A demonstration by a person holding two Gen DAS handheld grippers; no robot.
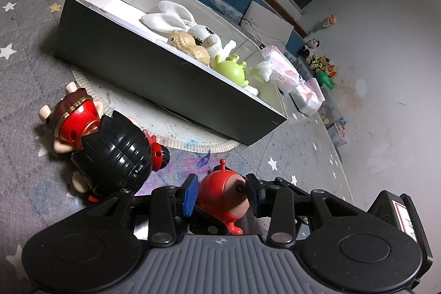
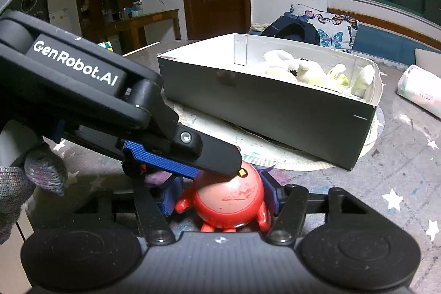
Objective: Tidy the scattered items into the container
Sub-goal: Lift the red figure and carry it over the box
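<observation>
The small round red plastic toy with an antenna is being clamped between the blue-padded fingers of the left claw, low over the grey star-patterned carpet. In the right wrist view the same red toy is also being flanked on both sides by the blue pads of the right claw, which are being pressed against its body, while the black finger of the left claw is being laid across its top. The person's gloved hand is being seen at the left edge of that view.

Just beside the red toy, a large plastic doll with black ridged hair and a red dress is being left lying on its side on the carpet.

Beyond them, the long open box with dark outer walls and a white lining is being supported on a round pale mat. Inside it, a white cloth rabbit, a tan fish-shaped toy and a green plastic frog-like toy are being kept together. Pink-and-white wrapped packs are being left just past the box's far end.
</observation>
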